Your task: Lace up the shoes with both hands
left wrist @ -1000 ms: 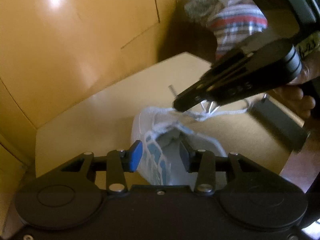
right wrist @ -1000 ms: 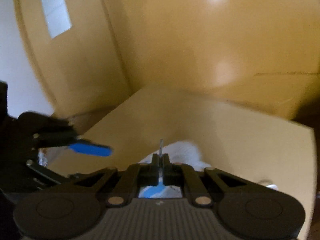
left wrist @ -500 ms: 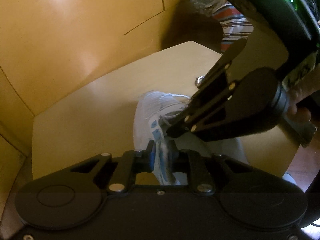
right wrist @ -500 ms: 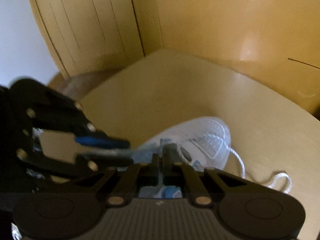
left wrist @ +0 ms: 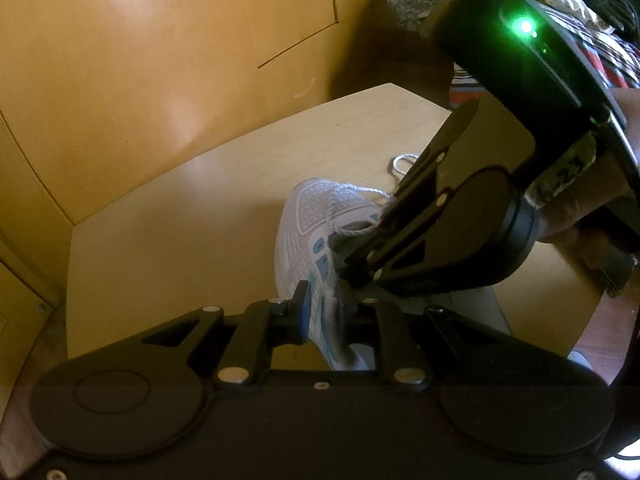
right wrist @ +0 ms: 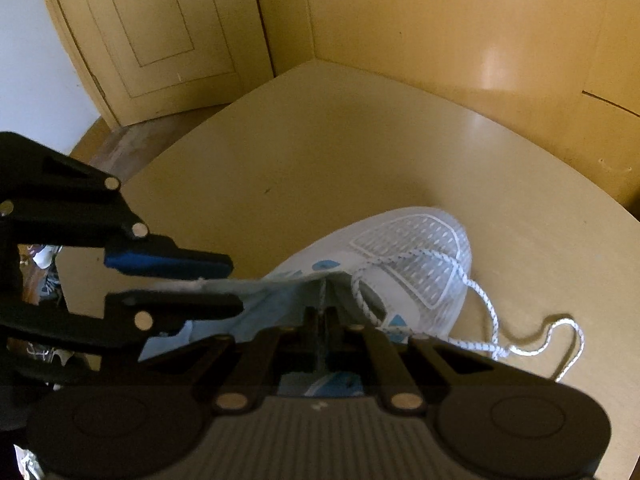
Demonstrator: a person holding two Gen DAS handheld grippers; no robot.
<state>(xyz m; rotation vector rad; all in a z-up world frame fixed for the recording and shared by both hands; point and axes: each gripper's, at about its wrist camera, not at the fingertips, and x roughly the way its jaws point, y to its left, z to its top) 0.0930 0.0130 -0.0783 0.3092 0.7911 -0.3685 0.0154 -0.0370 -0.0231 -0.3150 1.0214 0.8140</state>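
A white mesh shoe [left wrist: 316, 208] with blue marks lies on the pale wooden table [left wrist: 180, 220], toe pointing away. My left gripper [left wrist: 322, 304] is shut on the shoe's eyelet edge; in the right wrist view this gripper [right wrist: 236, 284] pinches that white-blue flap from the left. My right gripper [right wrist: 322, 312] is shut on the thin lace end, which sticks out between its fingers just over the shoe [right wrist: 420, 248] opening. In the left wrist view its tips [left wrist: 340, 258] sit at the tongue. The speckled white lace [right wrist: 492, 312] runs across the toe and loops loosely on the table.
Glossy wooden cabinet panels [left wrist: 160, 60] rise right behind the table, with a panelled door [right wrist: 160, 40] at the left. A heap of clothes [left wrist: 592, 40] lies beyond the table's right side. A dark flat object [left wrist: 612, 268] sits by the right edge, under a person's hand [left wrist: 580, 208].
My left gripper closed from open onto the shoe's eyelet edge. My right gripper, still holding the lace end, came down and in towards the shoe's opening.
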